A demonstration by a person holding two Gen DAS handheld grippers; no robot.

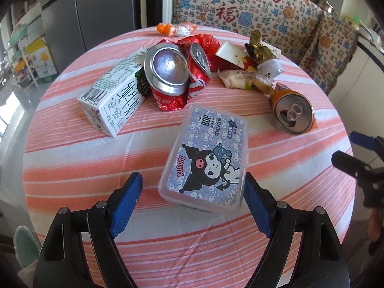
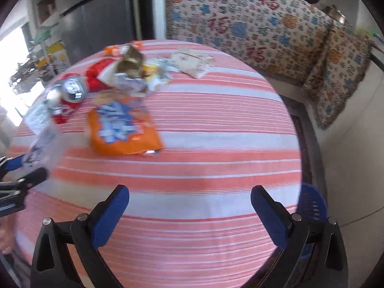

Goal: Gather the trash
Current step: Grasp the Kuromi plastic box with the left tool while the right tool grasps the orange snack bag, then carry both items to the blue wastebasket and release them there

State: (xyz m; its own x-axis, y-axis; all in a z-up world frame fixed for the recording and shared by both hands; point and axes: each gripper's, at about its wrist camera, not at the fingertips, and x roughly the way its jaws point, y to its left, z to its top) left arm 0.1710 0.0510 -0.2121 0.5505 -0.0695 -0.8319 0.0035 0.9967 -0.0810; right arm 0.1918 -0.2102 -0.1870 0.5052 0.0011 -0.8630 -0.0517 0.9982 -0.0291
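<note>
- Two grippers hang over a round table (image 1: 72,168) with a pink striped cloth, and both point steeply down at it.
- The left gripper (image 1: 192,187) is spread wide. A clear plastic box (image 1: 204,156) with a cartoon sticker sits between its blue fingers (image 1: 127,201). The right finger looks like it is at the box's edge; the left finger is apart from it. So the box is not pinched.
- The box looks tilted, with its near end up off the cloth.
- I think the box is light, stiff and smooth, so it could slip. Its long sides seem the best place to take hold.
- Behind the box lies a pile of trash: a milk carton (image 1: 112,96), squashed red cans (image 1: 172,76), wrappers (image 1: 249,57) and an orange can (image 1: 291,112). The cans look light and bent, with edges that may be sharp. The wrappers look soft and floppy.
- The right gripper (image 2: 189,206) is spread wide too, with nothing between its fingers. Only bare cloth is under it. The orange can (image 2: 124,127) is well ahead of it.
- A blue basket (image 2: 312,206) peeks out past the table's edge.
</note>
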